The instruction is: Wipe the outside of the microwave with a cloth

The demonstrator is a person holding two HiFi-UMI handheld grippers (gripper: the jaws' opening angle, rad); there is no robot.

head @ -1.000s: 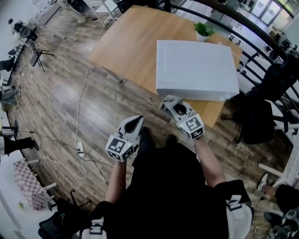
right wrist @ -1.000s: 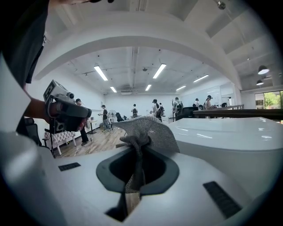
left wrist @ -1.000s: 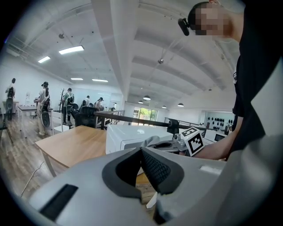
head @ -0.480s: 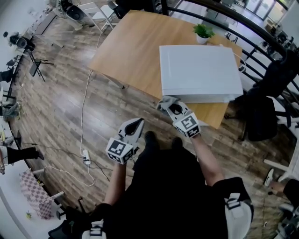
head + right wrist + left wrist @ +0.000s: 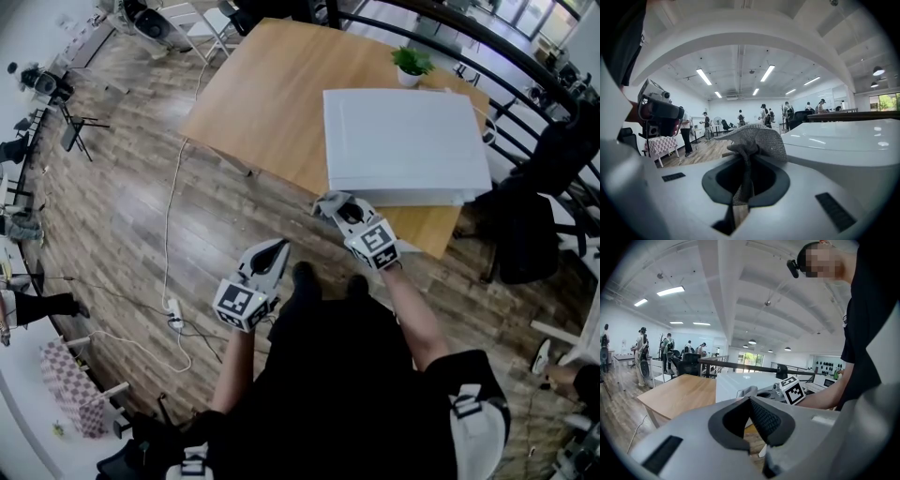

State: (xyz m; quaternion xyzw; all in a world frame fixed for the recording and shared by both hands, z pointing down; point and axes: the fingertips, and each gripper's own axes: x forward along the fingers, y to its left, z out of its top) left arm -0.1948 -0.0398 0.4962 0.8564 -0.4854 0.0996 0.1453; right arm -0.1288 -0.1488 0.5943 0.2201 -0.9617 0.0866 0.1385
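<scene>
The microwave [image 5: 403,141] is located on the wooden table [image 5: 253,94], at 1 o'clock in the head view. The grey cloth [image 5: 757,138] is clamped between the jaws of the right gripper [image 5: 336,204], just beside the microwave's 7 o'clock corner. The left gripper [image 5: 275,248] is held at 7 o'clock of the right one, with its jaws closed together on nothing.
</scene>
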